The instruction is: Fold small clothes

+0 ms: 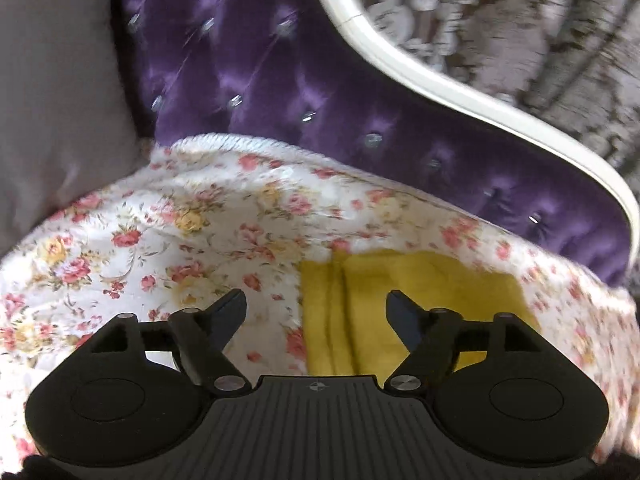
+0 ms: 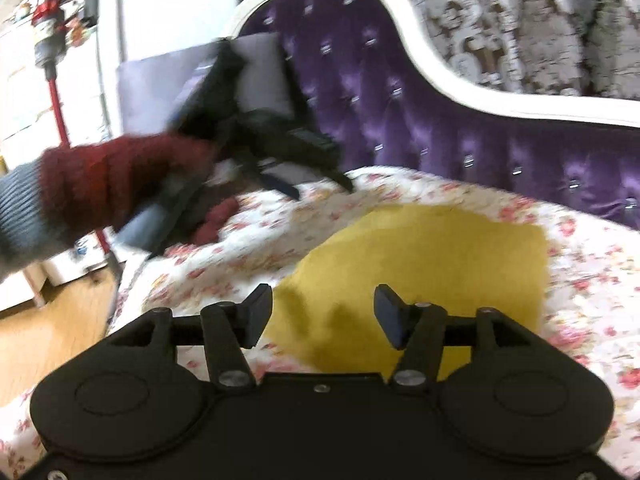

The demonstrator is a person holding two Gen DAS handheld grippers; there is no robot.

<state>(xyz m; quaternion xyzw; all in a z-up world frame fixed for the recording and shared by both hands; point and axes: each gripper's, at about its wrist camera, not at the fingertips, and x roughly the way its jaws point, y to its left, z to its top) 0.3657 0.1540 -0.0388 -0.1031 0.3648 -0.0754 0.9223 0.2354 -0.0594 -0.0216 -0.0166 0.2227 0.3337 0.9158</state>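
A yellow cloth (image 2: 432, 264) lies folded flat on a floral bedspread (image 2: 592, 280), its layered edges showing as ridges in the left wrist view (image 1: 400, 296). My left gripper (image 1: 316, 304) hovers over the cloth's left edge, open with nothing between its fingers. In the right wrist view that same left gripper (image 2: 320, 188) hangs in the air above the spread, left of the cloth, held by a hand in a dark red glove (image 2: 120, 184). My right gripper (image 2: 323, 300) stands open over the near part of the yellow cloth, nothing gripped.
A purple tufted headboard (image 1: 280, 92) with a white curved frame (image 1: 440, 92) rises behind the spread. A grey pillow (image 1: 52, 92) leans at the left. Patterned wallpaper (image 2: 540, 20) is behind. Wooden floor (image 2: 52, 332) and a red vacuum pole (image 2: 56, 92) lie off the bed's left side.
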